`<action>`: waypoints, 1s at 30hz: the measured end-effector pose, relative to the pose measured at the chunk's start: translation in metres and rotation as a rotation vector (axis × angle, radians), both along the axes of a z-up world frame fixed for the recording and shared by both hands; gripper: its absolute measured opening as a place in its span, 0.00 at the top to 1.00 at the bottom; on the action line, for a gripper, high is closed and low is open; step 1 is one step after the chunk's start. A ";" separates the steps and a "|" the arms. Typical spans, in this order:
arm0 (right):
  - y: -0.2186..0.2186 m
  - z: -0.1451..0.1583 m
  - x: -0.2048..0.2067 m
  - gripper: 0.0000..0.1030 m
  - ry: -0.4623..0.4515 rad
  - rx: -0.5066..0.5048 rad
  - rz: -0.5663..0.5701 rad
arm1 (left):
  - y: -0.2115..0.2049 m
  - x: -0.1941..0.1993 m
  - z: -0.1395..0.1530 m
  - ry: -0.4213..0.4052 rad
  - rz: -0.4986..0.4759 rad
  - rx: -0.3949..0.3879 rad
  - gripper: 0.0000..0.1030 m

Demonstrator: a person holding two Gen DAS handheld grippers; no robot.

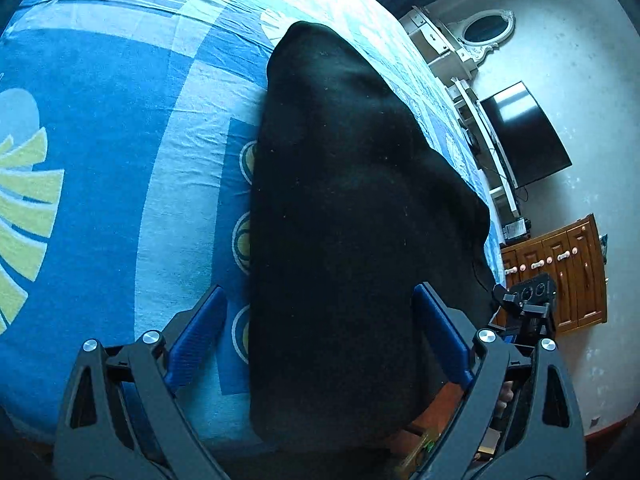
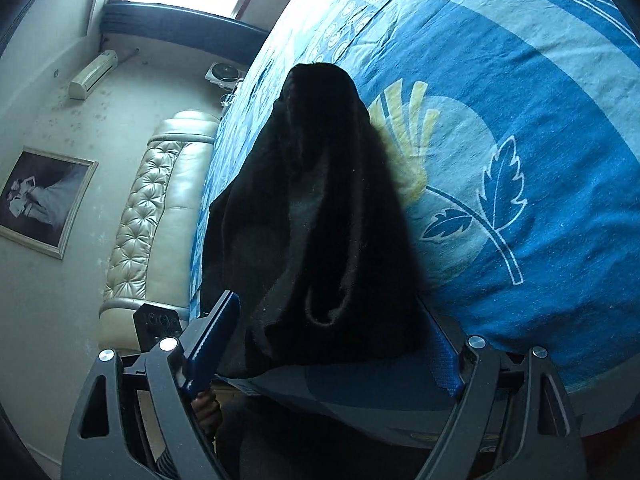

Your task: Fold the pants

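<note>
left tool (image 1: 320,320) jaws spread wide, right tool (image 2: 336,336) likewise

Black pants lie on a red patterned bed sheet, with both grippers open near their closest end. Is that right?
Not quite. The bed sheet is blue with pale and yellow patterns, not red, as both wrist views show. The black pants do lie on it, and the left gripper and right gripper are open.

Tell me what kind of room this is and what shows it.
Almost certainly a home bedroom. The black pants lie on a bed with a blue patterned sheet and a tufted cream headboard; a dressing table with an oval mirror and a wooden cabinet stand by the wall.
</note>
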State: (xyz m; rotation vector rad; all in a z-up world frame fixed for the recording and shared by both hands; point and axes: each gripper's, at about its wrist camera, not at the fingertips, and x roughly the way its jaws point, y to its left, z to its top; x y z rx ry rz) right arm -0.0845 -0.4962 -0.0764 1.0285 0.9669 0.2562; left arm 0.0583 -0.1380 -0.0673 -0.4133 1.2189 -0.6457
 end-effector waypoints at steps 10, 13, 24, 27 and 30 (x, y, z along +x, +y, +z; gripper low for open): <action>0.011 0.003 0.005 0.49 -0.007 -0.110 0.006 | -0.011 -0.005 0.013 -0.067 -0.032 0.127 0.57; 0.014 0.005 0.006 0.51 -0.019 -0.111 0.004 | -0.009 -0.008 0.018 -0.091 -0.025 0.148 0.60; 0.046 0.005 0.027 0.52 -0.031 -0.091 0.080 | 0.031 -0.029 0.025 -0.117 0.089 0.212 0.61; 0.060 0.005 0.033 0.52 -0.031 -0.087 0.111 | 0.045 -0.034 0.027 -0.119 0.121 0.222 0.61; 0.073 0.005 0.038 0.52 -0.031 -0.082 0.140 | 0.060 -0.039 0.029 -0.121 0.150 0.231 0.61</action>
